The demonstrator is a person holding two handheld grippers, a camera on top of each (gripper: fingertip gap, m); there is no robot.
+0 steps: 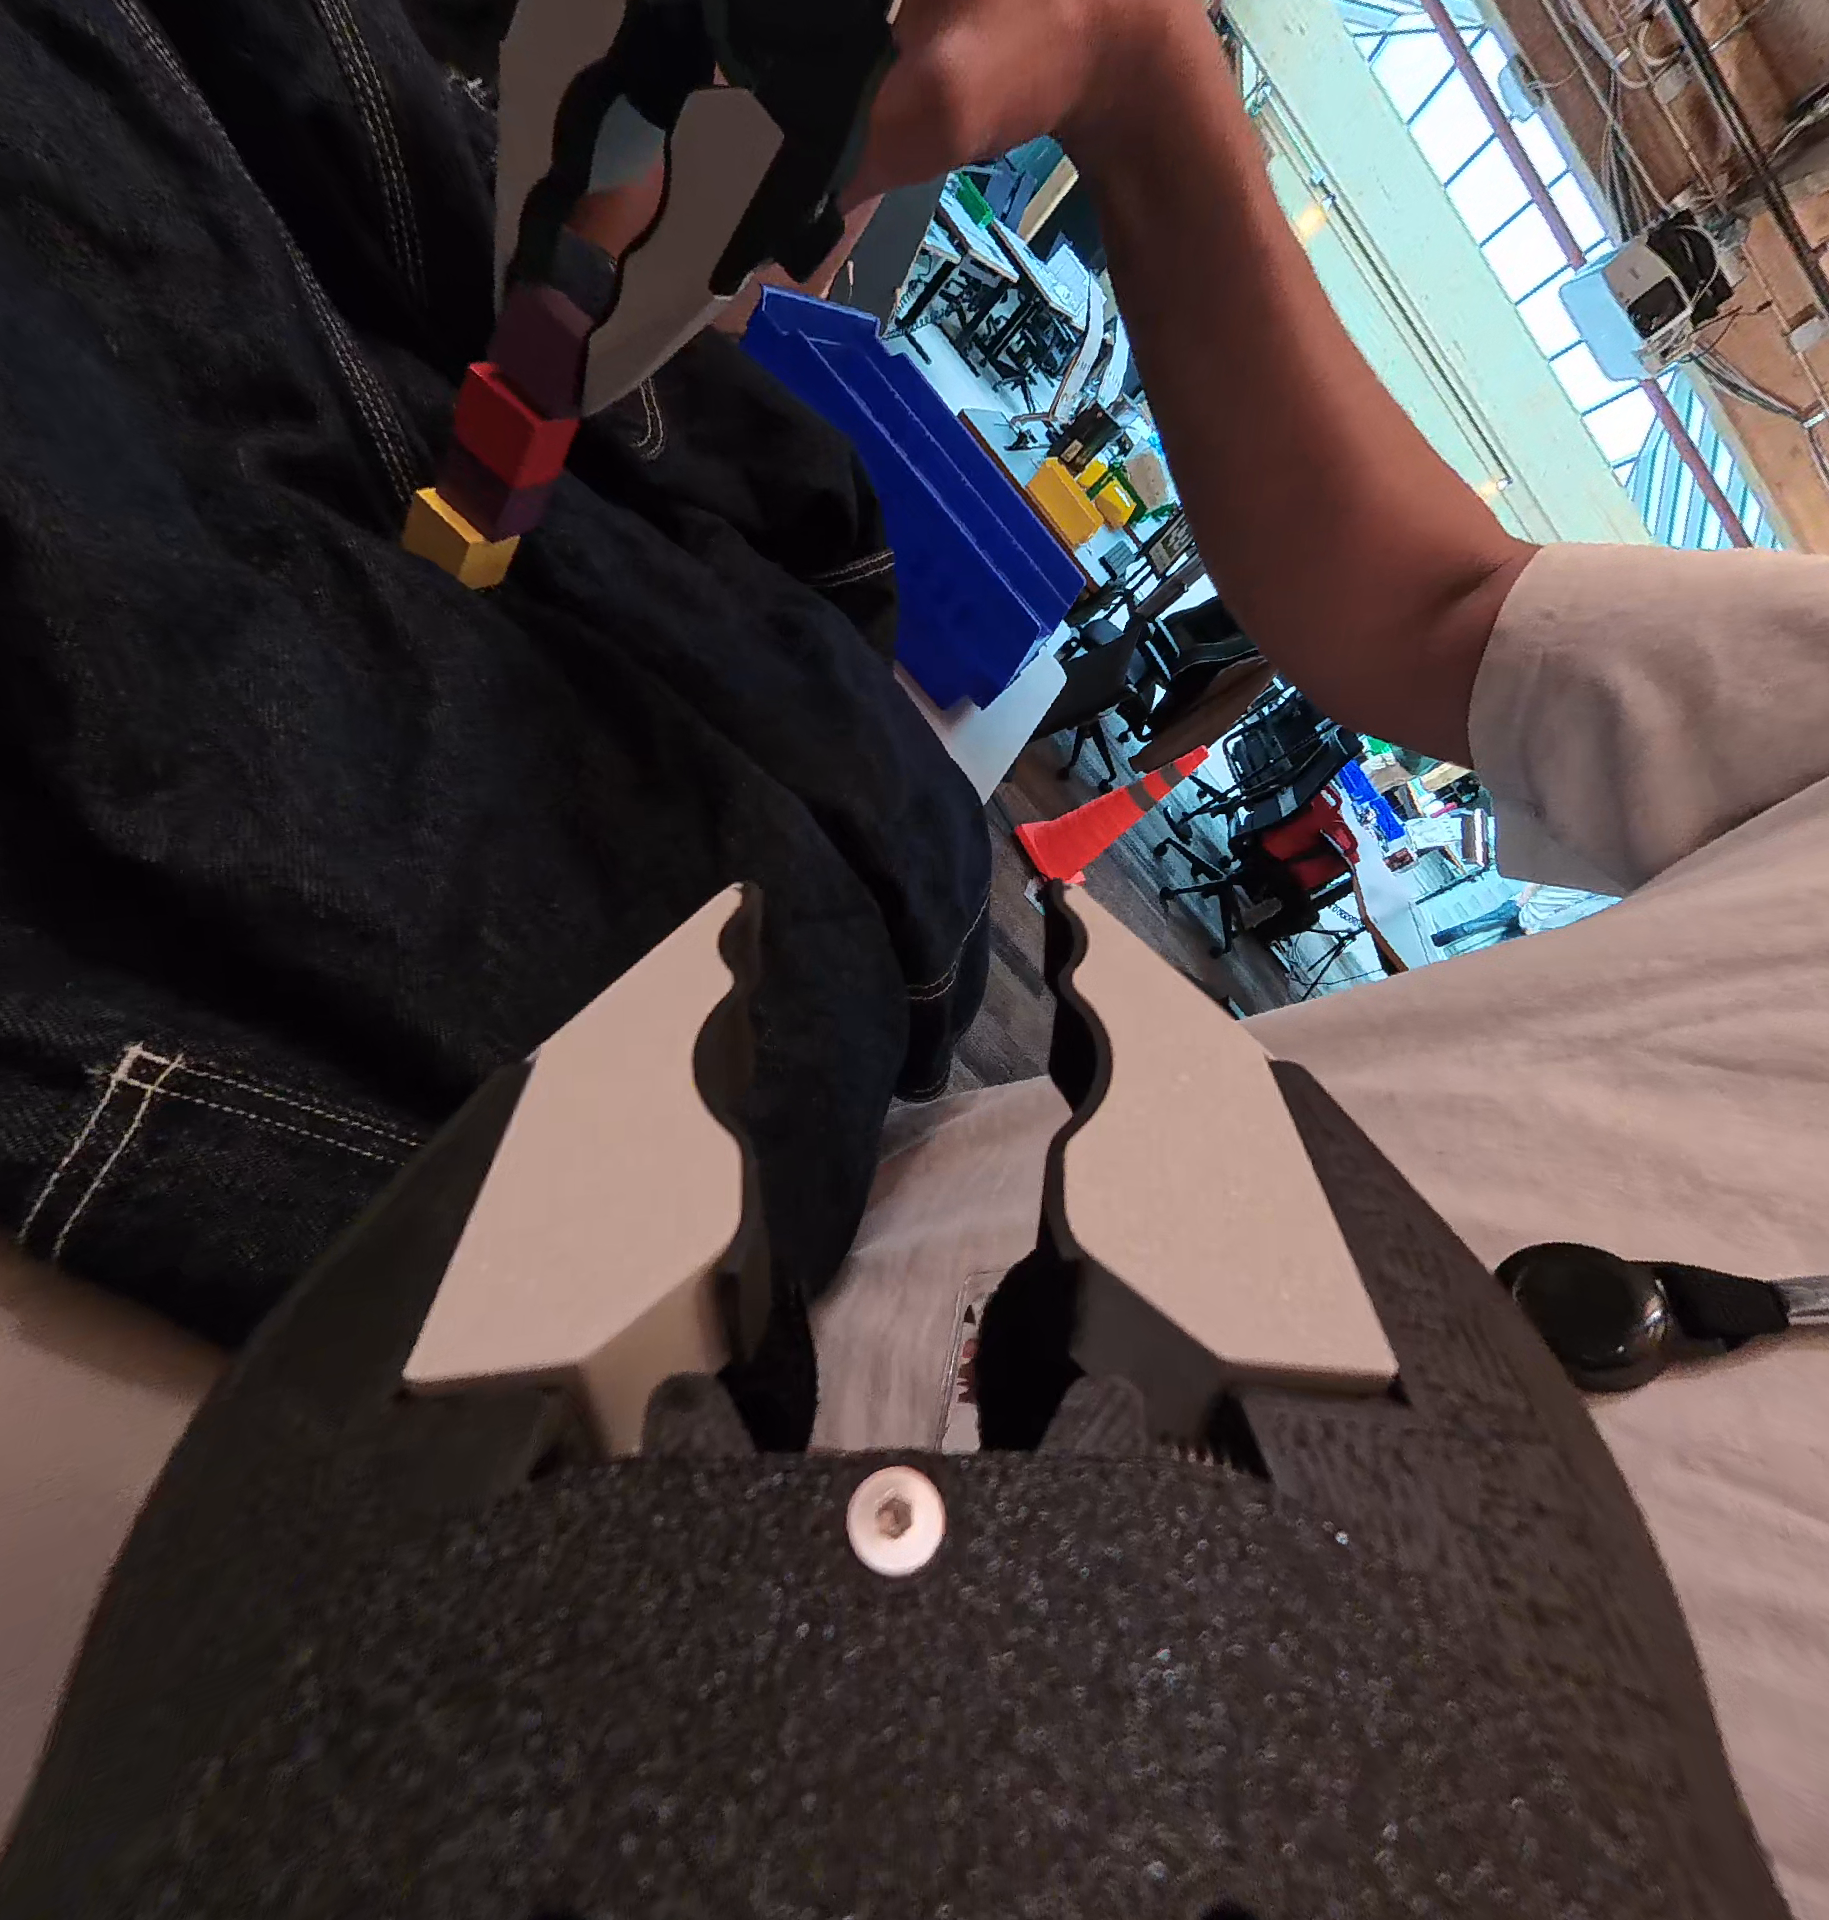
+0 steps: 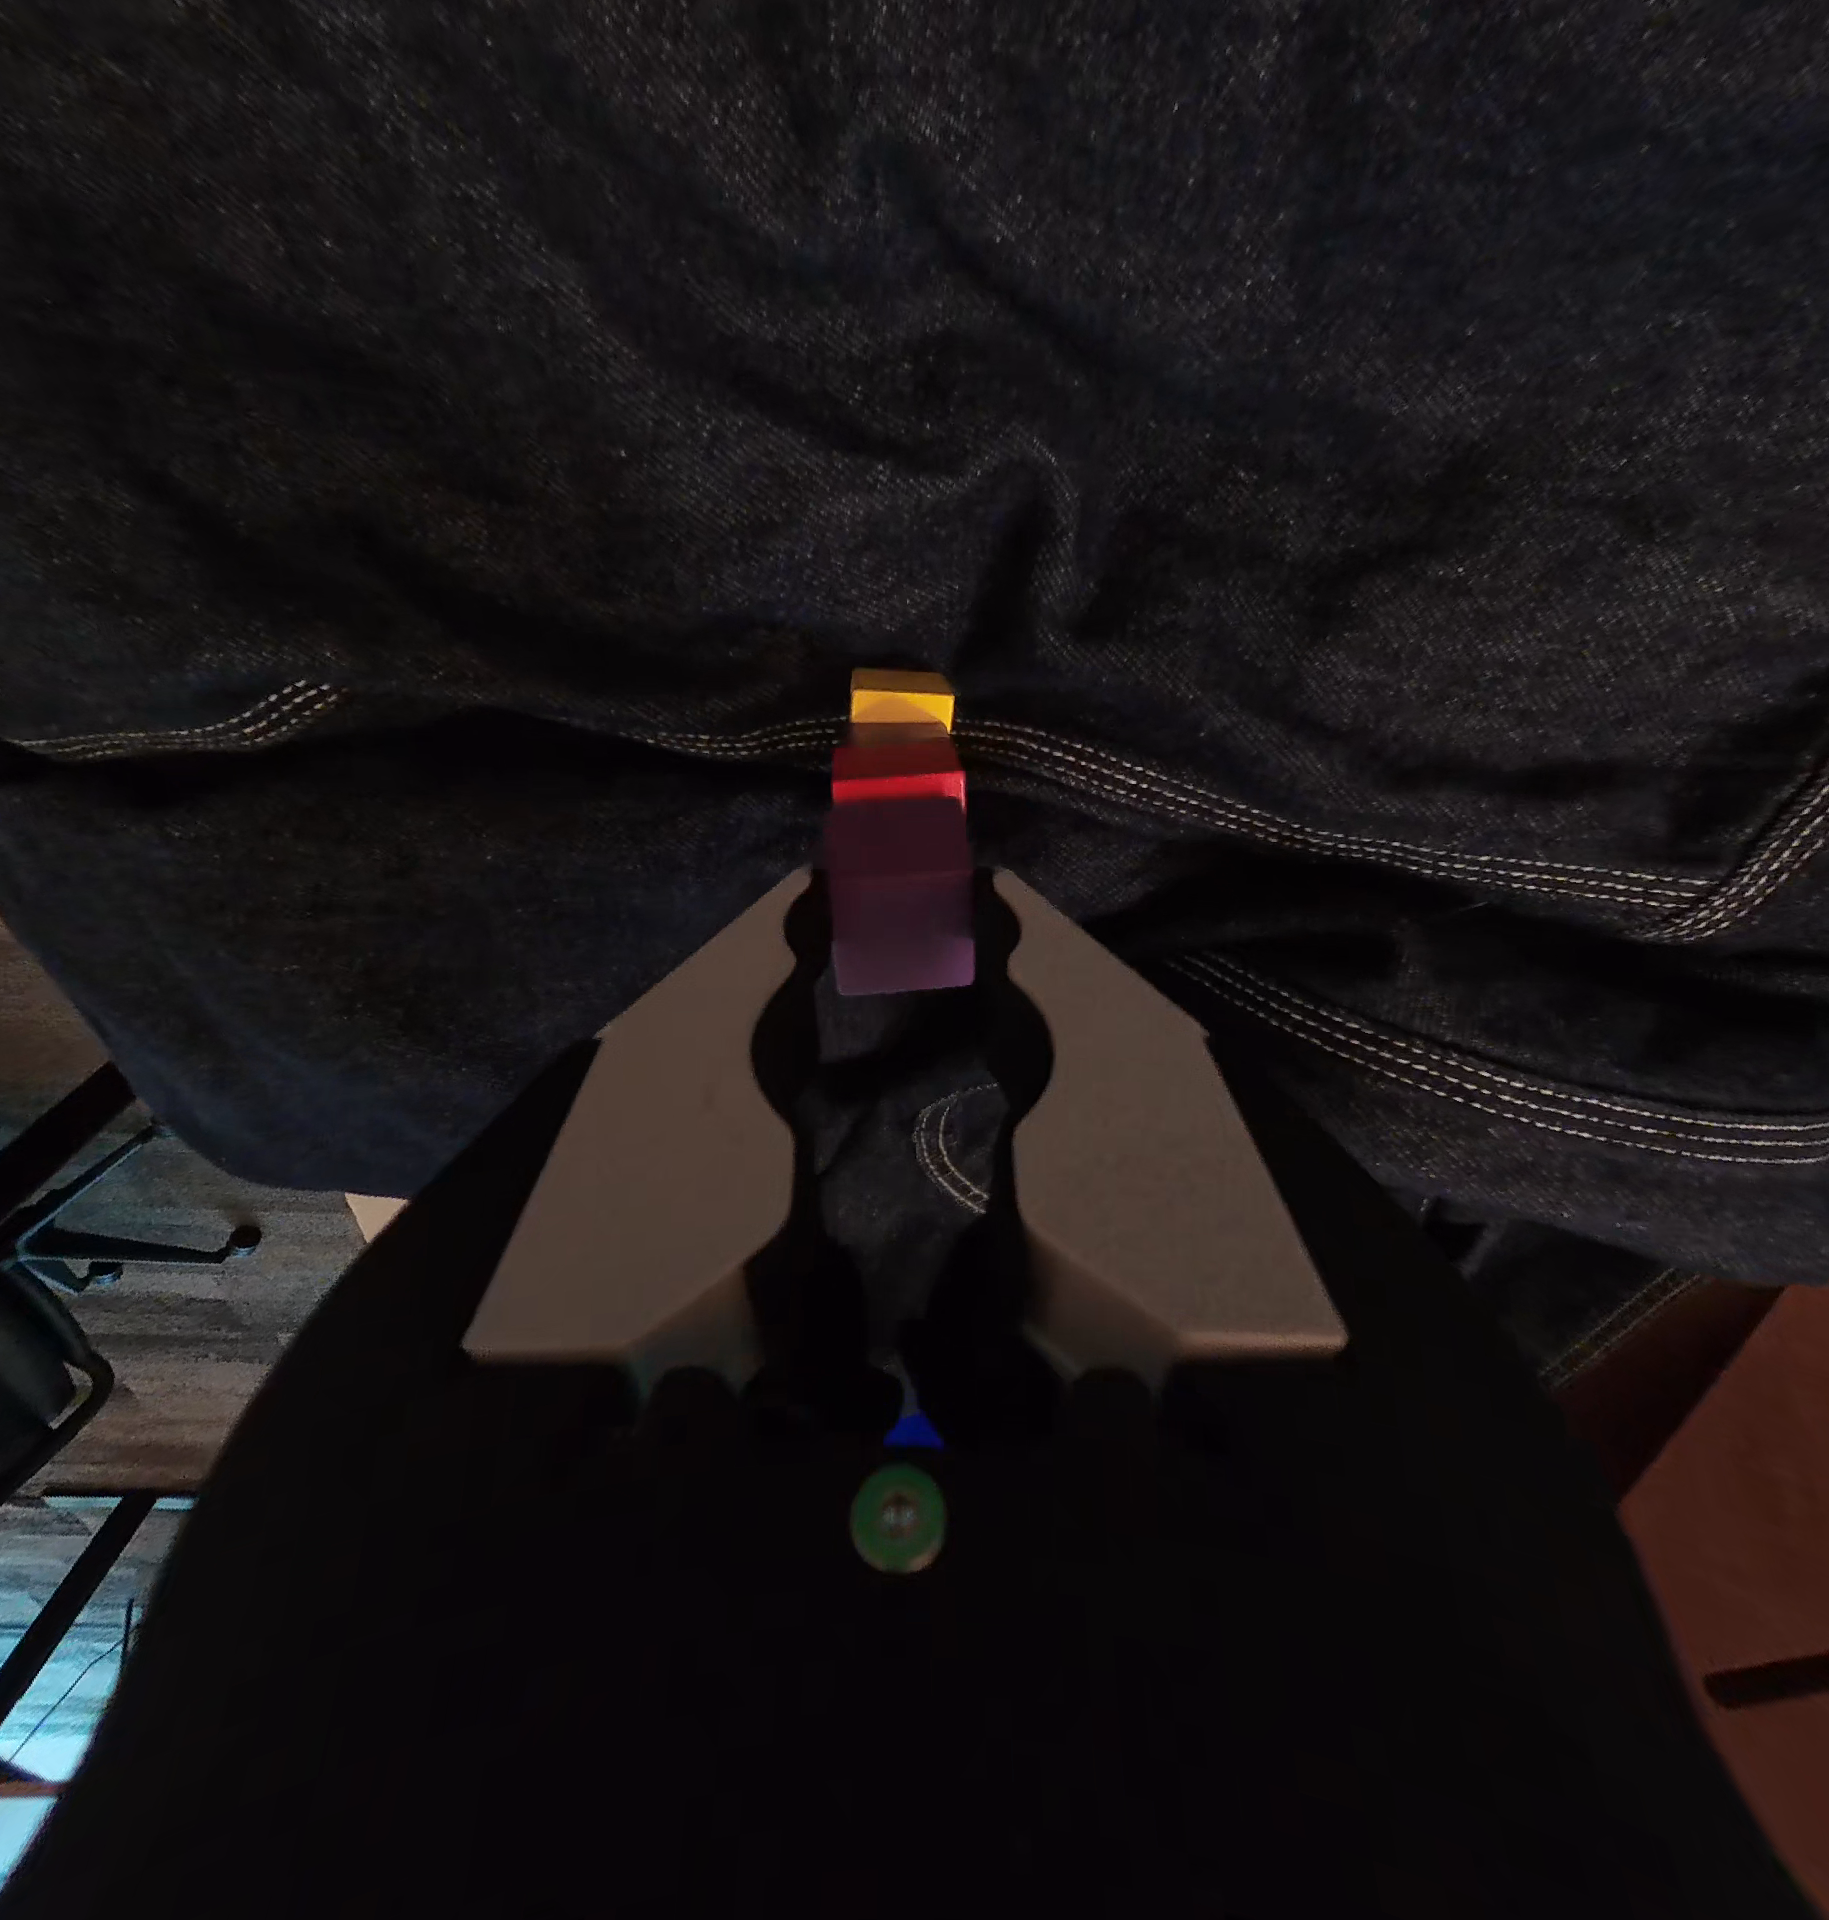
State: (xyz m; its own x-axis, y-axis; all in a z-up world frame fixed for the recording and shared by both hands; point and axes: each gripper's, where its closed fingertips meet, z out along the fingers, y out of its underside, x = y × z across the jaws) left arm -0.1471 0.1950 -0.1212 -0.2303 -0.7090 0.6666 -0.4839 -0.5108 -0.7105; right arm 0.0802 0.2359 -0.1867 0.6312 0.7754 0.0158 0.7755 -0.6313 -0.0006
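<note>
My right gripper (image 2: 897, 894) is shut on a string of small coloured cubes (image 2: 899, 831): purple between the fingers, then red, with yellow at the far end. The string reaches out over dark denim jeans (image 2: 889, 364), and the yellow cube sits at a stitched seam. In the left wrist view the same gripper (image 1: 629, 260) is at the top, held by a hand, with the cubes (image 1: 505, 436) hanging over the denim (image 1: 318, 779). My left gripper (image 1: 899, 904) is open, with a fold of the denim lying against its left finger.
A person's bare arm (image 1: 1253, 416) and white shirt (image 1: 1512, 1143) fill the right of the left wrist view. A blue bin (image 1: 920, 520) stands on a white table edge. Beyond it are an orange cone (image 1: 1086, 821), office chairs and yellow bins. A brown tabletop (image 2: 1741, 1507) is at the lower right.
</note>
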